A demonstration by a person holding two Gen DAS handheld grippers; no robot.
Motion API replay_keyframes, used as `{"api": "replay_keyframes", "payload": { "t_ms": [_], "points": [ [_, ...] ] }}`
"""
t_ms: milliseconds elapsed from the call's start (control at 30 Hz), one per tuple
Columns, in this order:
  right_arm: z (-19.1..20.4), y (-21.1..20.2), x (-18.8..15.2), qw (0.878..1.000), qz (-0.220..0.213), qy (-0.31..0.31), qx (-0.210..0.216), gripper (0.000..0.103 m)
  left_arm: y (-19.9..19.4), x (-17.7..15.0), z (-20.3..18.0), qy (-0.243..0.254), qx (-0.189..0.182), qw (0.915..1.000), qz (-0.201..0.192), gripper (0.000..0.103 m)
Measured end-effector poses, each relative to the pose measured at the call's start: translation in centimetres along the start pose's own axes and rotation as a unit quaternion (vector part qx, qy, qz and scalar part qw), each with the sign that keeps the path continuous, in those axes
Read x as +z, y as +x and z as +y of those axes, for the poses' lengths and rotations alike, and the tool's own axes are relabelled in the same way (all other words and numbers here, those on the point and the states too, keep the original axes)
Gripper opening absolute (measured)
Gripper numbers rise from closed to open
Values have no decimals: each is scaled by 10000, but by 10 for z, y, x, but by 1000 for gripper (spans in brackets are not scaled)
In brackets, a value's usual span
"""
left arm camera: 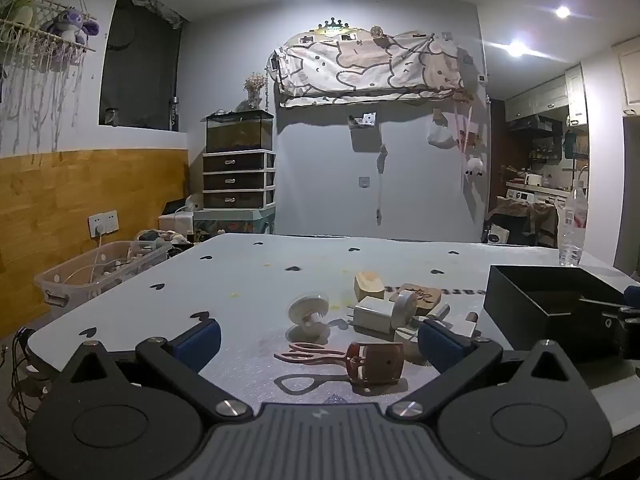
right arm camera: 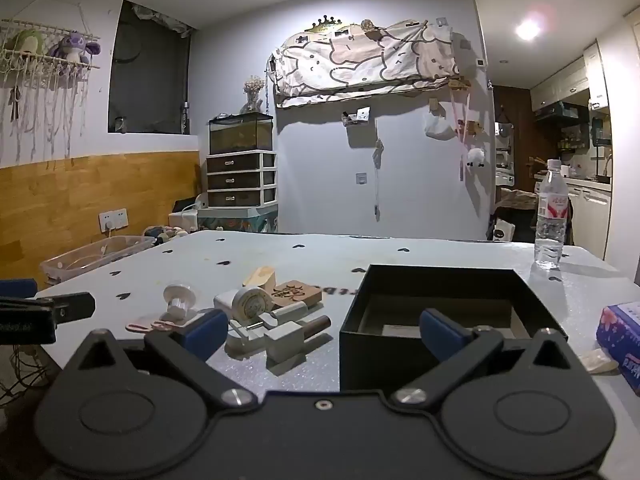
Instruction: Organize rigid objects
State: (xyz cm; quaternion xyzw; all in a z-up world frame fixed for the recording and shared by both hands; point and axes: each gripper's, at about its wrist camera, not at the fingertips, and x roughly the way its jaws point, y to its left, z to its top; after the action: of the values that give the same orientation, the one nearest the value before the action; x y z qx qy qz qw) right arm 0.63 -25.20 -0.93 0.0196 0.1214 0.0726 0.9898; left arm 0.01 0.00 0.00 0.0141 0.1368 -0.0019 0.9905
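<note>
Small rigid objects lie in a cluster on the white table (left arm camera: 240, 280): an eyelash curler with a brown head (left arm camera: 374, 362) and pink handles, a white suction cup (left arm camera: 308, 310), a white charger (left arm camera: 374, 314), a tape roll (left arm camera: 404, 308), wooden blocks (left arm camera: 368, 286). My left gripper (left arm camera: 318, 340) is open and empty, just before the curler. An open black box (right arm camera: 440, 312) stands right of the cluster (right arm camera: 256, 308). My right gripper (right arm camera: 324, 330) is open and empty, between the cluster and the box.
A water bottle (right arm camera: 552, 220) stands at the table's far right. A blue tissue pack (right arm camera: 622, 338) lies at the right edge. A clear plastic bin (left arm camera: 100, 272) sits on the floor left of the table. The right gripper's tip shows in the left wrist view (left arm camera: 624, 316).
</note>
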Motion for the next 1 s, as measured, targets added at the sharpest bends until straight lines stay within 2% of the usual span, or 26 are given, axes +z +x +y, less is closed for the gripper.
{"api": "replay_keyframes", "payload": {
  "t_ms": [1000],
  "points": [
    [0,0,0,10000,-4,4,10,103,0,0,0,-39,-12,10000,-3,103]
  ]
}}
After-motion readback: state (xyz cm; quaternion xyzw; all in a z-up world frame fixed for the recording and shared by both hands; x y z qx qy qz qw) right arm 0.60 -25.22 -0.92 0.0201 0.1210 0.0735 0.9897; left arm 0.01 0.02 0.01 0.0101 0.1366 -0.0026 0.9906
